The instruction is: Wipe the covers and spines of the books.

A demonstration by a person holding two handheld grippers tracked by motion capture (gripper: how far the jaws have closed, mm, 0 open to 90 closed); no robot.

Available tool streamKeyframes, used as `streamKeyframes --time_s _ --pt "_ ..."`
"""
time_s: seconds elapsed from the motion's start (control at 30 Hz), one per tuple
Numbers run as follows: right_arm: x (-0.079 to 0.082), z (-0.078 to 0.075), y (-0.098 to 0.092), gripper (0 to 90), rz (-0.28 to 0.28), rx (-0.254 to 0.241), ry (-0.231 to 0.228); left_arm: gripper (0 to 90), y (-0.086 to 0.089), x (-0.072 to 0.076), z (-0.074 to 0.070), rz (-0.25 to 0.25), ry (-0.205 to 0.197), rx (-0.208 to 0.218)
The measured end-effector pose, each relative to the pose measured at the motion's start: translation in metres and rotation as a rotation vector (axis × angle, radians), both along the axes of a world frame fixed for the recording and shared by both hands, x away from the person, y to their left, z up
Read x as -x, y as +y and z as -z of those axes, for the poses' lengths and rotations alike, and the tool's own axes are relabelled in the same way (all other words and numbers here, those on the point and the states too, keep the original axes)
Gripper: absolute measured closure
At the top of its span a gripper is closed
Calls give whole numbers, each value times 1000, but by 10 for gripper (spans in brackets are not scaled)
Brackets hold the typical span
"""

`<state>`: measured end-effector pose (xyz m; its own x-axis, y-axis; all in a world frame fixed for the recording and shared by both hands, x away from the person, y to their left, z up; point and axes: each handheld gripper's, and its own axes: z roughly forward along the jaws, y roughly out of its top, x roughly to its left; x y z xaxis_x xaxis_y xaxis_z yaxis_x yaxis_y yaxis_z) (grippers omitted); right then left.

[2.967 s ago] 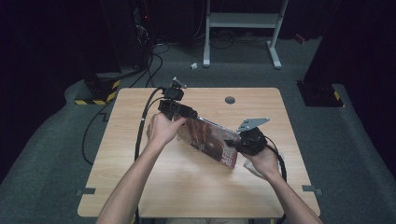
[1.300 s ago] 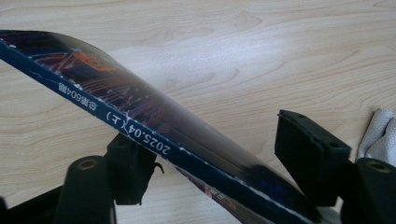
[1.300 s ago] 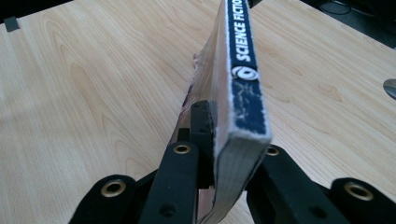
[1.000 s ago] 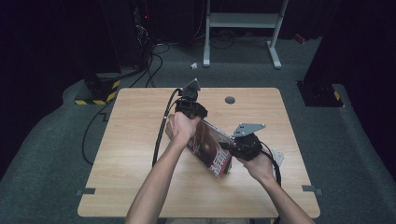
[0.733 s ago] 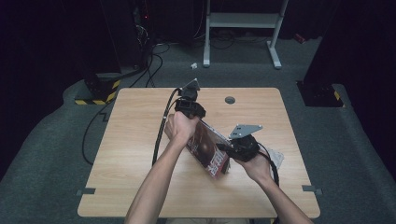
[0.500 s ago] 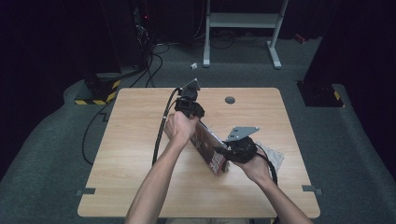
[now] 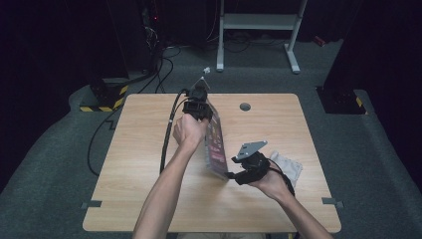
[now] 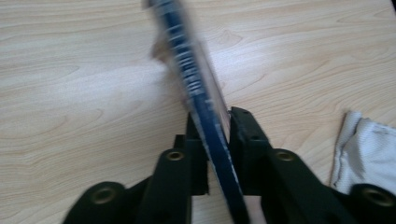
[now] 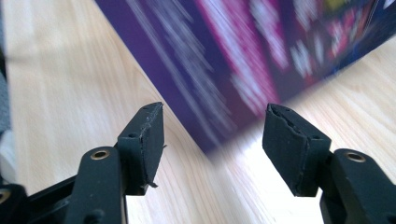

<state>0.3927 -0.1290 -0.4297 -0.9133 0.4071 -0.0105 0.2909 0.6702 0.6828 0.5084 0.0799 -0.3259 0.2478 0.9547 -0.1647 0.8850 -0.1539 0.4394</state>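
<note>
The left hand-held gripper (image 8: pixel 217 135) has just been closing and now pinches the thin purple and blue printed packet (image 7: pixel 215 144), which stands on edge on the wooden worktop (image 7: pixel 139 149). The right hand-held gripper (image 9: pixel 212 140) has just been opening; its jaws stand wide, with the packet just ahead and free. The left one now holds it alone.

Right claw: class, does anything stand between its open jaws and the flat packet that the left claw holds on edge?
Nothing visible does. The right claw is open, and bare table lies between it and the packet. The left claw is shut on the packet, and the cloth lies off to the side.
</note>
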Motion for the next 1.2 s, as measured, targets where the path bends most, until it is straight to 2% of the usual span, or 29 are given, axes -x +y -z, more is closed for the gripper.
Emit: streamKeyframes --time_s 0.03,0.07,0.13,0.23,0.33,0.4,0.53,0.67,0.7,0.77,0.87,0.93,1.03,1.2 --pt "-2 3 -4 387 8 6 10 842 -3 1 -1 19 -11 -58" --pt "-3 5 -6 390 18 16 16 842 -5 2 -1 36 -16 -94" --pt "-6 9 -11 403 32 39 15 842 -7 2 -2 72 -15 -102" --pt "-9 13 -17 421 53 47 29 841 -8 3 -2 110 -14 -129" --pt "-10 15 -23 461 62 53 20 841 -6 5 -2 158 -12 -132" --pt "-10 15 -27 506 63 49 4 841 -5 6 -4 185 -12 -130" --pt "-7 14 -33 565 55 55 -80 841 -4 9 -8 249 -19 -155" --pt "-6 14 -37 593 50 75 -113 841 -6 13 -14 308 -37 -204" --pt "-7 14 -38 592 39 85 -127 841 -6 14 -15 318 -41 -204" --pt "-8 15 -38 585 29 98 -118 841 -5 16 -17 346 -37 -210" --pt "-9 15 -38 587 45 125 -101 841 -3 19 -19 379 -34 -204" --pt "-11 13 -40 563 68 106 -70 841 -2 21 -20 401 -35 -200" --pt "-16 9 -46 528 90 76 -14 841 -4 25 -21 440 -34 -221" --pt "-19 2 -54 547 85 43 6 842 -7 32 -23 516 -35 -236"
